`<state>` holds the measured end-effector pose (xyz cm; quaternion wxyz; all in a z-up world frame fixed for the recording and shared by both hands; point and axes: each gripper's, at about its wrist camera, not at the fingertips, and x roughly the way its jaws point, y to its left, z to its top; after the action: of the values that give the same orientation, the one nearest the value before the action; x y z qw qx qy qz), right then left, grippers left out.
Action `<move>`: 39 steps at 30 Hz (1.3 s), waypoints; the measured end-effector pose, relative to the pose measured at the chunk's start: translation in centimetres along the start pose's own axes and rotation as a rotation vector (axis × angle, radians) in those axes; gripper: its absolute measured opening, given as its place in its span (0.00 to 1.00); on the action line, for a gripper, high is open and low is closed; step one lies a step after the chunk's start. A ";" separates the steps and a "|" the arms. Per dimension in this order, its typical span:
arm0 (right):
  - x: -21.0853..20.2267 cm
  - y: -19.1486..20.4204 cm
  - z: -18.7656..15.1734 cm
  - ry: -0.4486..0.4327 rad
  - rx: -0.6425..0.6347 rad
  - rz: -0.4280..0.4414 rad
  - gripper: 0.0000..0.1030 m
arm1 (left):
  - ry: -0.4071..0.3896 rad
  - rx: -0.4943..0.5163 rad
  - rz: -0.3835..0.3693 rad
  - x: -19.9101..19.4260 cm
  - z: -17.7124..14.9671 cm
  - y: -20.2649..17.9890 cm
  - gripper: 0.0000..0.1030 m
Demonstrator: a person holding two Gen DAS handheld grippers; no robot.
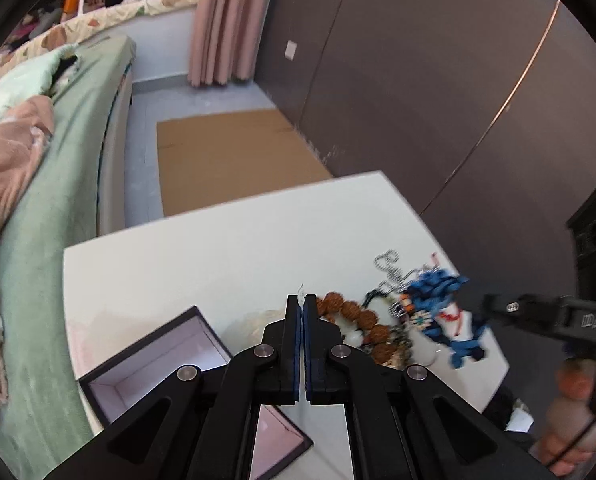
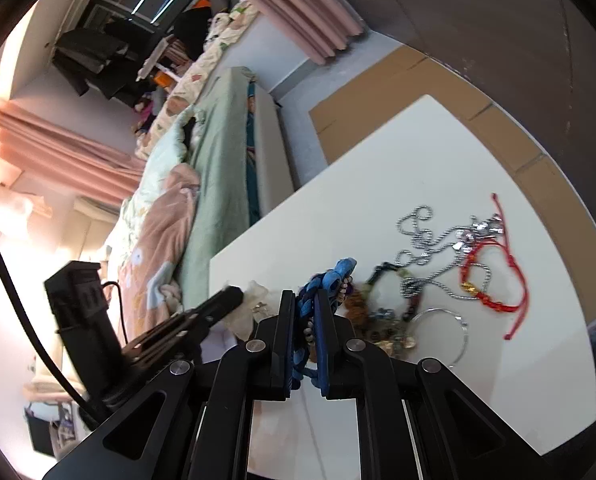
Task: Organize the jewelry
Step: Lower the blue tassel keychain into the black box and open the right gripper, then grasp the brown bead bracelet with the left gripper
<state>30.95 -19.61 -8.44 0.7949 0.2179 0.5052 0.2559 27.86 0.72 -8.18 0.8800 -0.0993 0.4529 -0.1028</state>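
My left gripper [image 1: 301,300] is shut on a thin white thread that sticks out above its tips, above the white table [image 1: 218,252]. An open dark box [image 1: 154,364] with a pale lining sits just left of it. A jewelry pile with brown bead bracelets [image 1: 357,316] lies to its right. My right gripper [image 2: 306,300] is shut on a blue braided bracelet [image 2: 329,280], lifted over the pile; it shows blurred in the left wrist view [image 1: 441,312]. A silver chain [image 2: 421,240], a red cord bracelet [image 2: 493,276] and a silver bangle [image 2: 445,332] lie on the table.
A bed with green and pink bedding [image 1: 38,168] runs along the table's left side. Cardboard [image 1: 226,160] lies on the floor beyond the table. A dark wall [image 1: 417,80] stands to the right. The left gripper shows in the right wrist view [image 2: 202,312].
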 end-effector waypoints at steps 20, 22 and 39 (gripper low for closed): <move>4.0 7.8 -2.9 0.048 -0.140 0.179 0.11 | -0.166 -0.105 -0.015 -9.2 -1.0 5.3 0.00; 4.5 8.6 -3.3 0.055 -0.153 0.209 0.11 | -0.171 -0.116 -0.011 -9.6 -1.1 5.9 0.00; 4.9 5.2 -1.2 0.012 -0.002 0.132 0.82 | -0.083 -0.123 -0.113 -8.1 -1.4 6.8 0.01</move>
<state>30.65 -12.43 -9.11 0.7736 0.2485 0.4941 0.3094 22.68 9.30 -4.50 0.8831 -0.1825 0.4153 -0.1200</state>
